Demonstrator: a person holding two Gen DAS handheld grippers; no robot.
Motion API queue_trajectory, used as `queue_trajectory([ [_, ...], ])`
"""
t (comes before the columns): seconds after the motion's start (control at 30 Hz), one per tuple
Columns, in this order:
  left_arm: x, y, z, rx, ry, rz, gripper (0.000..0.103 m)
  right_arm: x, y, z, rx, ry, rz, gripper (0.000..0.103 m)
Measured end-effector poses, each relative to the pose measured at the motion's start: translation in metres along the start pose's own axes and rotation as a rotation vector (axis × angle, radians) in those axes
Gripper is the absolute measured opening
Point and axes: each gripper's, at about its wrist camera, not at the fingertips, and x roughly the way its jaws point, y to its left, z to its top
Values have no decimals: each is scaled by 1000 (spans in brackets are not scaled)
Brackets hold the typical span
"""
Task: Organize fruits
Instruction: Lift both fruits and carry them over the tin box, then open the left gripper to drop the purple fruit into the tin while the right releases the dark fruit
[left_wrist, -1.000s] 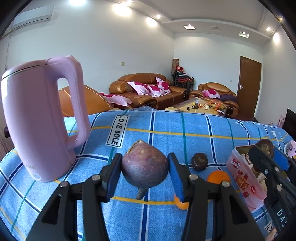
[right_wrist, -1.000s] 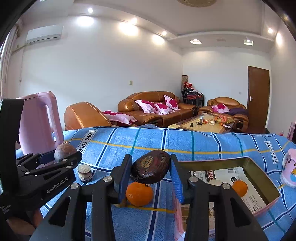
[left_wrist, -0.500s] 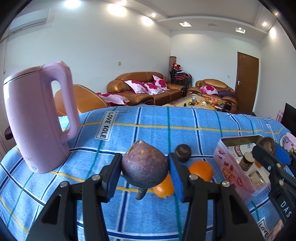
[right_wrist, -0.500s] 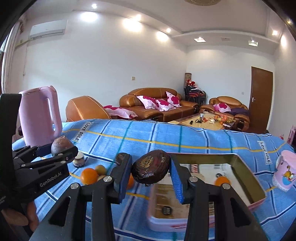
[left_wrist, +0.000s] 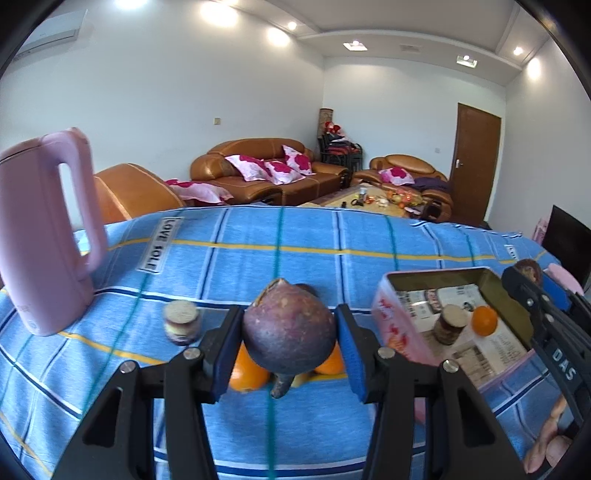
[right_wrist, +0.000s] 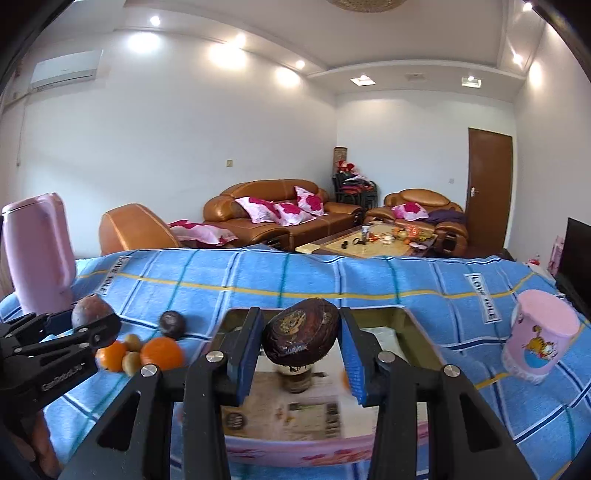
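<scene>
My left gripper (left_wrist: 290, 345) is shut on a purple round fruit (left_wrist: 290, 338) and holds it above the oranges (left_wrist: 247, 371) on the blue cloth. My right gripper (right_wrist: 301, 345) is shut on a dark brown fruit (right_wrist: 301, 338) and holds it above the open pink tin box (right_wrist: 417, 325). In the left wrist view the box (left_wrist: 397, 325) holds a small jar (left_wrist: 448, 324) and an orange (left_wrist: 484, 320). In the right wrist view, oranges (right_wrist: 161, 352), small greenish fruits (right_wrist: 131, 360) and a dark round fruit (right_wrist: 172, 324) lie left of the box.
A pink kettle (left_wrist: 42, 236) stands at the left on the blue checked cloth (left_wrist: 295, 243). A small jar (left_wrist: 181, 322) stands beside the loose fruit. A pink cup (right_wrist: 539, 345) stands right of the box. Sofas and a coffee table are behind.
Both grippers have moved right with their fruits. The right one has gone from above the loose oranges to above the tin box. The left one now hangs over the oranges.
</scene>
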Motion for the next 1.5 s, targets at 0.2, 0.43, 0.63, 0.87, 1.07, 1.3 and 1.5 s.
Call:
queue_trajectory([
  [0.2,5,-31,4,29,-5,-52,52,9,-24,6,50,13,-30,43],
  [0.43,15,-67,10,35,1,-123,52,8,-58,17,96,-20,-107,43],
  [0.63,24,-96,7,85,30,-132,52,21,-76,17,151,36,-109,43],
  [0.87,18,-105,3,107,33,-189,52,35,-67,10,140,142,-66,43],
  [1.07,27,-108,3,108,100,-290,52,45,-60,0,128,239,-61,43],
  [1.3,34,-117,-2,134,180,-269,52,58,-72,-11,231,351,-9,43],
  [1.5,33,-119,-5,167,185,-239,52,61,-73,-13,246,363,3,44],
])
